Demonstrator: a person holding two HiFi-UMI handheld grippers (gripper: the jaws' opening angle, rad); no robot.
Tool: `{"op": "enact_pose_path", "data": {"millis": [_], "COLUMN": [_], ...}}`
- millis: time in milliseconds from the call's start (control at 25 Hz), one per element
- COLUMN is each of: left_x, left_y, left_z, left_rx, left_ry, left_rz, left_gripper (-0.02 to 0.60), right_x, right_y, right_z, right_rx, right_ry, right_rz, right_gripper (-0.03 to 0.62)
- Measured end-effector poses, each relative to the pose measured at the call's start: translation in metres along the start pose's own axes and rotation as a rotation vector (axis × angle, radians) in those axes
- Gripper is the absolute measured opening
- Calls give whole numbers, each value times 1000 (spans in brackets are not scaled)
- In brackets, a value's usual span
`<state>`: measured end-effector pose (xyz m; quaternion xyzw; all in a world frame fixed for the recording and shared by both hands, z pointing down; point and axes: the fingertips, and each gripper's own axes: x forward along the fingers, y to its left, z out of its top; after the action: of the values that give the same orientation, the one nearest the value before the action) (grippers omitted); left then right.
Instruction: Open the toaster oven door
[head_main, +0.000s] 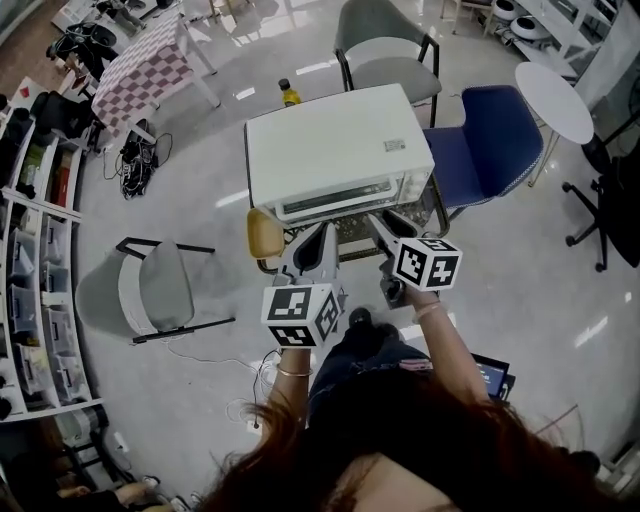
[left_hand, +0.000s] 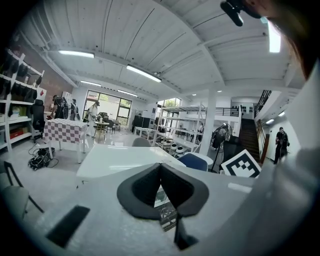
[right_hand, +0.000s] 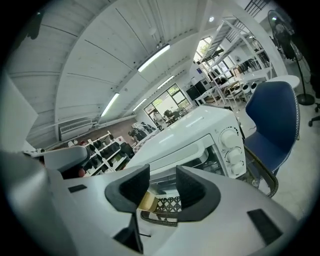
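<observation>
— What's in the toaster oven (head_main: 335, 150)?
— A wire rack (right_hand: 210, 158), seen through its front glass.
— And your claws?
— Both are just in front of the oven. My right gripper (right_hand: 162, 176) is spread, pinching nothing; my left gripper (left_hand: 160, 168) is pressed together at the tips.

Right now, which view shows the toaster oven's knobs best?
Right gripper view: the knobs face it, stacked vertically, unobstructed. Head view shows mostly the toaster oven from above; left gripper view shows only its white top, no knobs.

White hand-held grippers (head_main: 325, 236) (head_main: 386, 226), blk pads (right_hand: 193, 186), b&w marker cubes (head_main: 300, 316) (head_main: 427, 263); wrist bangles (head_main: 293, 372).
</observation>
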<state>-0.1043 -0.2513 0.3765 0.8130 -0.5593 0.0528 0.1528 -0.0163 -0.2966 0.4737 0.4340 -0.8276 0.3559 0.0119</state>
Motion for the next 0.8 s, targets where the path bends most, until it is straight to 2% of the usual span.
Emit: {"op": "enact_pose_path", "data": {"millis": [520, 800], "left_x": [23, 34], "left_y": [25, 28], "left_z": [-5, -12], "left_rx": [1, -2], "left_ry": [46, 75], "left_rz": [-20, -33], "left_gripper": [14, 14], "right_x": [39, 54], "right_y": [-34, -44], "right_z": [-15, -16], "right_rx": [238, 346], "right_ry": [23, 17], "right_rz": [-45, -23], "right_gripper": [197, 230]}}
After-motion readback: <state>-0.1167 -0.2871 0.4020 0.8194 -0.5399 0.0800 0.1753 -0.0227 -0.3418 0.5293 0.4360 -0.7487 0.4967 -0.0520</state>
